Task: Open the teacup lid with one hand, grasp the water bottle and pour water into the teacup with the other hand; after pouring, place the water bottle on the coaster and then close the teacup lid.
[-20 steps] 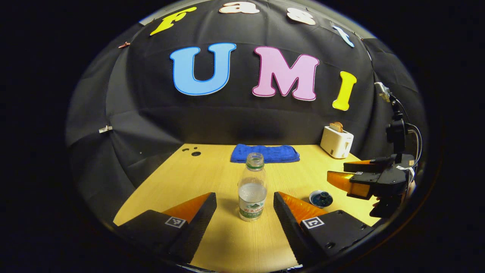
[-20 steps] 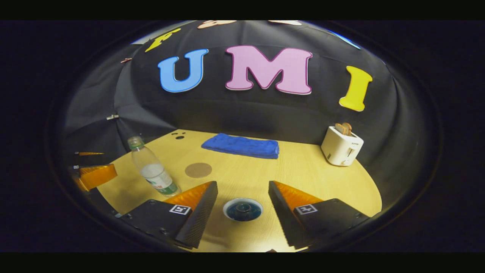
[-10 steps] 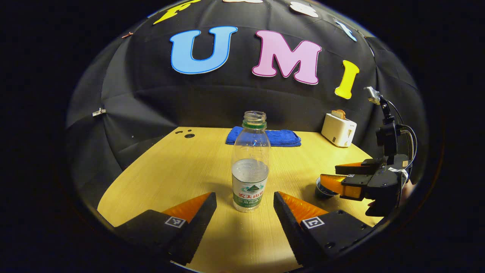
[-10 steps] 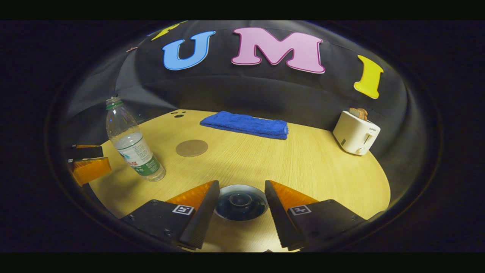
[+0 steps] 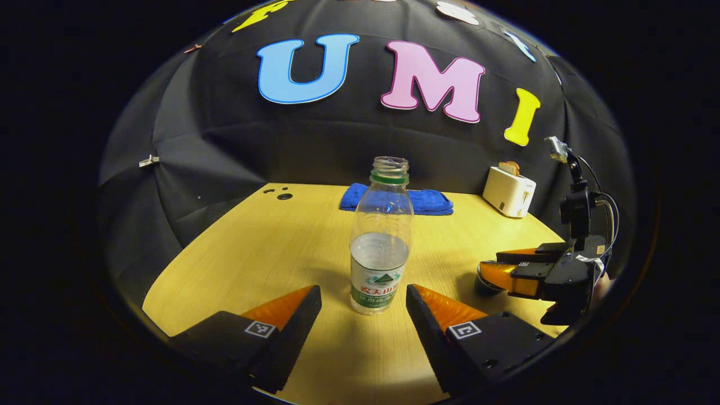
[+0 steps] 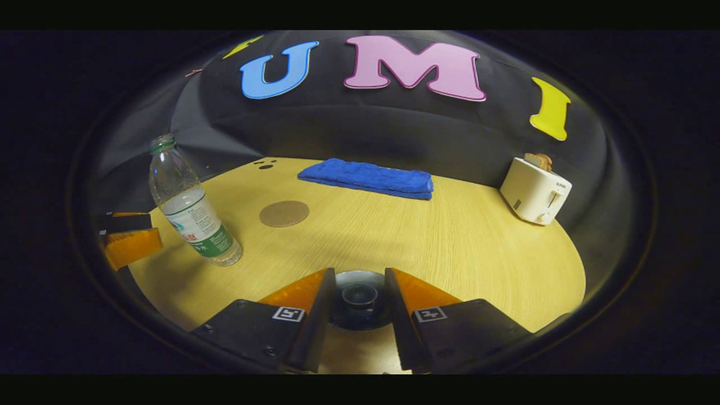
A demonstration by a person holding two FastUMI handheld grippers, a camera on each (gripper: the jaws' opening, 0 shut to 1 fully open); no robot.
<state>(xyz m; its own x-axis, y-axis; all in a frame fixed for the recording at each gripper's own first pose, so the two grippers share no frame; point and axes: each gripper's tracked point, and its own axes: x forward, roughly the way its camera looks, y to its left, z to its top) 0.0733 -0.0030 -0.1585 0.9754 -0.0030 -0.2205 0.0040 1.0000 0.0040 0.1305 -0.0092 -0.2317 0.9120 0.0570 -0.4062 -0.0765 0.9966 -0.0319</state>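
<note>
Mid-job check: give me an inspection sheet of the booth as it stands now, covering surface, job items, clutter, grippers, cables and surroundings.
Surface: light wooden table, dry as far as visible; small dark holes at its far left corner.
Job's things: clear plastic water bottle upright, uncapped, partly full; dark lidded teacup, lid on; round brown coaster bare.
Clutter: folded blue towel at the back edge; white toaster with bread in it, back right.
Grippers: left gripper open, bottle just ahead of its fingers, untouched; right gripper narrowed around the lid knob, contact unclear.
Cables: black cable looping above the right gripper.
Surroundings: black cloth wall.
</note>
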